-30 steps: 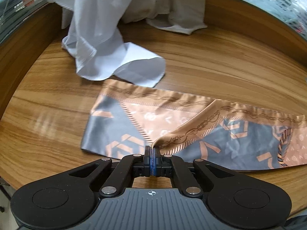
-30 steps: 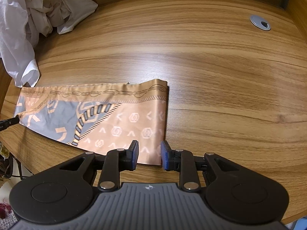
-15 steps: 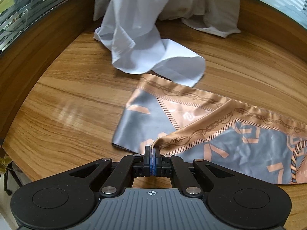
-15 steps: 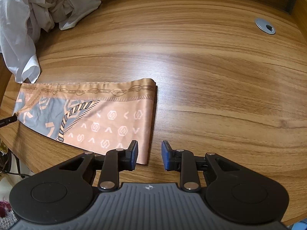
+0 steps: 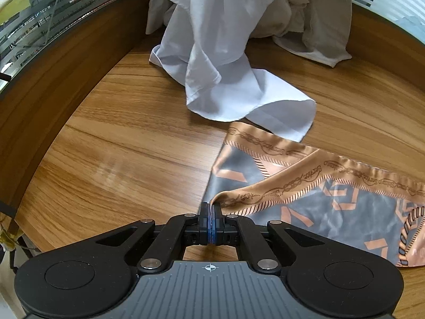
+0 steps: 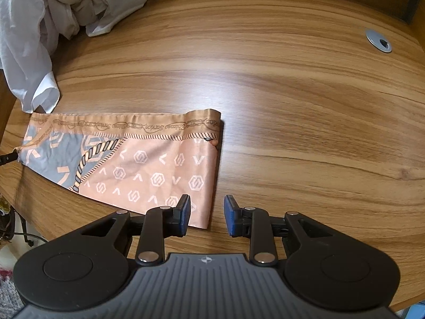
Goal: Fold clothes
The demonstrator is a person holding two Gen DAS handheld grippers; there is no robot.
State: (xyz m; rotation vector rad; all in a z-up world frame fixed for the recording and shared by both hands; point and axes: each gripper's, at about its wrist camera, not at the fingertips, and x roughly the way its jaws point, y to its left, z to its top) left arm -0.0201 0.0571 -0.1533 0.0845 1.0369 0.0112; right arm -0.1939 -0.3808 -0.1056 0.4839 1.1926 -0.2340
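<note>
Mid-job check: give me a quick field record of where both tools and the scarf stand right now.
left tool: shut on a corner of the scarf, lifted a little off the table
right tool: open, empty, at the scarf's near right corner
scarf: peach and grey, folded into a long band, flat on the table
table: wood grain
other clothes: white and beige heap behind, white hem overlapping the scarf's far edge

The left gripper [image 5: 210,212] and right gripper [image 6: 207,214] were matte black linkages with silver pivot screws, blue finger pads [image 6: 230,215], ribbed grey bodies and crosshair marks.
</note>
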